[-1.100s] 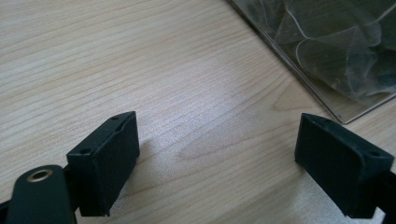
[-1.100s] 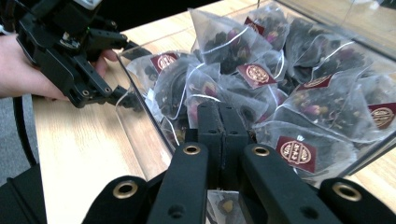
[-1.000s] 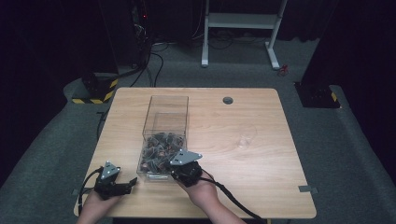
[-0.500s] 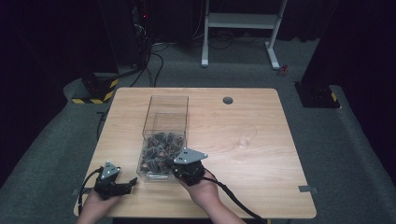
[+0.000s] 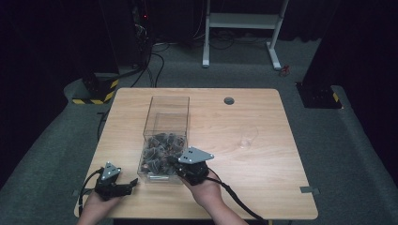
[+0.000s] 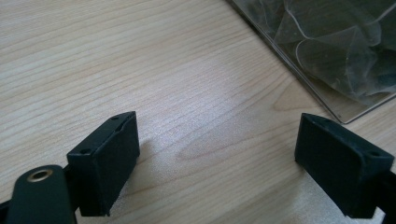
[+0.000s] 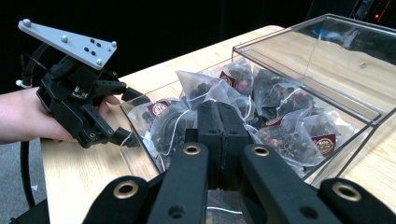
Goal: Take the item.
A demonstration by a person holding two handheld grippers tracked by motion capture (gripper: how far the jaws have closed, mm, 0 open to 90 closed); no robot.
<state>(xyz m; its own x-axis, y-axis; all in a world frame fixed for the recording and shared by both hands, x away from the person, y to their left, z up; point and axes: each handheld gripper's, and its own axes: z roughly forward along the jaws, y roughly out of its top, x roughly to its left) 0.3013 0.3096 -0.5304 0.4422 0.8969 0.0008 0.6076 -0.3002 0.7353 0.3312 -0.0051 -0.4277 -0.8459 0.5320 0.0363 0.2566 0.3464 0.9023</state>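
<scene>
Little has shifted since the earlier frames: the right gripper has edged slightly at the near end of the clear box, while the left gripper stays low at the table's near left corner. From the high view, the box stands left of centre on the wooden table, long side running away from the person, its near half heaped with tea bags and its far half bare. The right gripper, topped by its grey three-cornered plate, rests against the box's near right corner, the hand behind it. Seen along its own jaws, the right gripper is pressed fully together, the pads meeting with no gap, nosed in over the box's wall among the mesh tea bags; whether a bag or string is pinched between them I cannot tell. That same view shows the left gripper farther off, just outside the box. The left gripper is spread wide with nothing between its jaws, hovering close over bare tabletop, with the box's corner just beyond its right jaw.
</scene>
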